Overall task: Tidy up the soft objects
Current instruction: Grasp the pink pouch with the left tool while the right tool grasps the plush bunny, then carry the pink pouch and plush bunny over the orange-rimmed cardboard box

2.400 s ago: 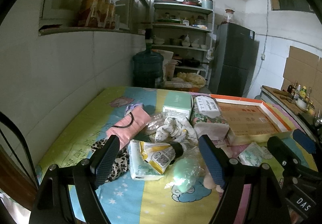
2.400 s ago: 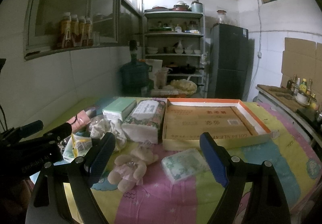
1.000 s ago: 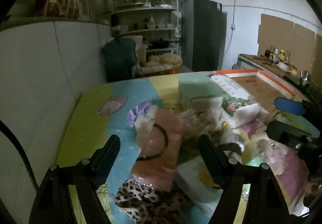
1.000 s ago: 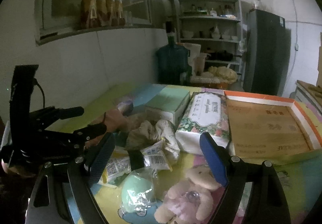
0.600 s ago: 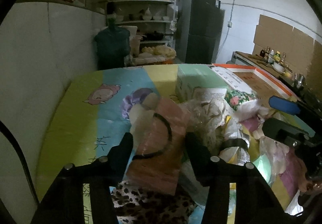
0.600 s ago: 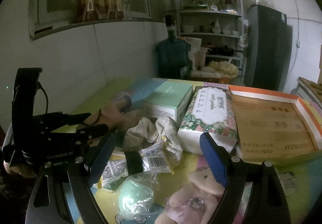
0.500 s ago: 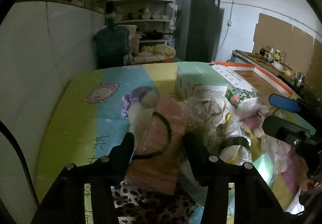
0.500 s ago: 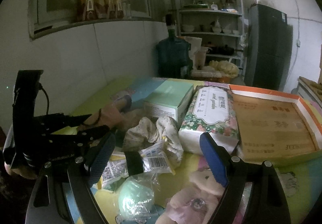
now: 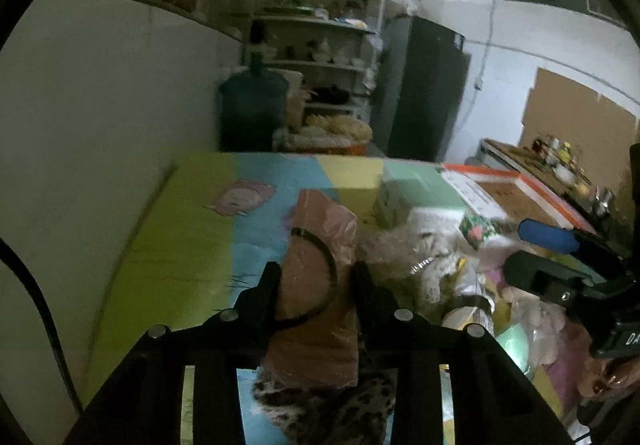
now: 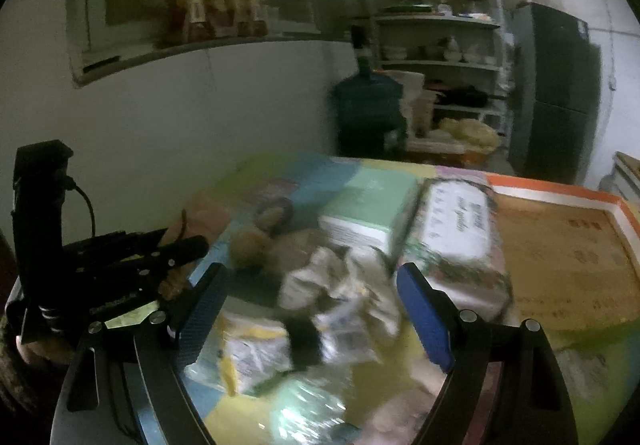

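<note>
Centrally, a table covered with a multicoloured cartoon-print cloth (image 9: 188,229) is shown; all positions below are given relative to it. An orange-rimmed cardboard box lid (image 10: 560,249) is laid at the far right of the cloth. A floral-wrapped tissue pack (image 10: 456,233) is placed against the lid's left edge, and a mint-green box (image 10: 372,205) is set just beside that pack on its left.

Nearer the front edge, a pile of soft goods is spread across the middle of the cloth. A crumpled white cloth (image 10: 340,277) is seen at the pile's centre, with a yellow-and-white sachet pack (image 10: 256,353) lying in front of it. A pale green item in clear wrap (image 10: 304,405) is blurred at the front edge. A leopard-print fabric piece (image 9: 320,405) lies at the front left of the pile.

The left gripper (image 9: 316,285) is closed to a narrow gap around a pink bagged item (image 9: 320,277) bearing a black loop; both fingers are pressed against its sides. The item is tilted up over the leopard-print fabric, left of the pile.

The right gripper (image 10: 312,309) is held wide, with nothing between its blue-padded fingers (image 10: 424,313), above the front of the pile.
</note>
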### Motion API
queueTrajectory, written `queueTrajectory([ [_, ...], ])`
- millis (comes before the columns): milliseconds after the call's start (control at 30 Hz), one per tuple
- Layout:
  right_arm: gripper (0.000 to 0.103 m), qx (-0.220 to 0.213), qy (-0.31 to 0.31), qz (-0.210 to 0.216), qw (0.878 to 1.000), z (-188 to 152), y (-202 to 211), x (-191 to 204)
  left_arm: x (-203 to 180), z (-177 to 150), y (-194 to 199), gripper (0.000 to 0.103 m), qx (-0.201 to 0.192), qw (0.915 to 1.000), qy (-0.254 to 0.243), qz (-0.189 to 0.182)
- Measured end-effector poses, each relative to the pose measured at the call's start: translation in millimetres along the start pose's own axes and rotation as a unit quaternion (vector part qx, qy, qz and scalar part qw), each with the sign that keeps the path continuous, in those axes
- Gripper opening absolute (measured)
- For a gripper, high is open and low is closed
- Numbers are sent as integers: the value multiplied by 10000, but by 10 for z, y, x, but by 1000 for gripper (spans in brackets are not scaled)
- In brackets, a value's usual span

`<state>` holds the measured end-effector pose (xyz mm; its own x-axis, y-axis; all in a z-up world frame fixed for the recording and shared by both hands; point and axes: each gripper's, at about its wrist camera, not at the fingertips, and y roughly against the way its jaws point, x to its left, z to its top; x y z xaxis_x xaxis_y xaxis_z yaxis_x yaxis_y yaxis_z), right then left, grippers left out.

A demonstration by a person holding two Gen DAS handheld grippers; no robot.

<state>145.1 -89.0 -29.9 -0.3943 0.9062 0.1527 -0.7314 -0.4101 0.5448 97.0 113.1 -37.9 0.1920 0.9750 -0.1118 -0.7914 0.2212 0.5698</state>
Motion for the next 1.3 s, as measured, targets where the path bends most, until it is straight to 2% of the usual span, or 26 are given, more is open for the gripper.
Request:
queueTrajectory([
  [200,87,146,86,726,9972,410,-292,229,146,-24,282,37,-312,9966,336,684],
  [300,87,416,201,768,9960,615,-605,383,224,-66,379,37,-419,9928,456,1030],
  [367,87,697,223,786,9942,694,-848,463,261,-89,413,37,-453,9911,525,1132],
  [600,86,1527,569,59,9866,704,-1548,672,260,-189,487,37,-574,9900,547,1170],
  [733,85,1880,690,-198,9795,647,-1775,698,276,-213,482,37,-594,9908,579,1065],
  [800,69,1922,831,-253,9775,631,-1807,734,304,-231,492,37,-595,9910,618,1026],
  [833,49,1965,882,-304,9761,624,-1831,743,319,-236,490,37,-590,9912,641,1000],
  [867,39,2034,869,-312,9747,609,-1857,743,333,-241,487,37,-583,9913,656,981],
  [1067,37,1987,783,-168,9768,604,-1887,680,356,-261,497,37,-556,9912,712,970],
  [1300,37,1480,700,121,9864,724,-1597,721,369,-210,470,37,-571,9898,818,1014],
])
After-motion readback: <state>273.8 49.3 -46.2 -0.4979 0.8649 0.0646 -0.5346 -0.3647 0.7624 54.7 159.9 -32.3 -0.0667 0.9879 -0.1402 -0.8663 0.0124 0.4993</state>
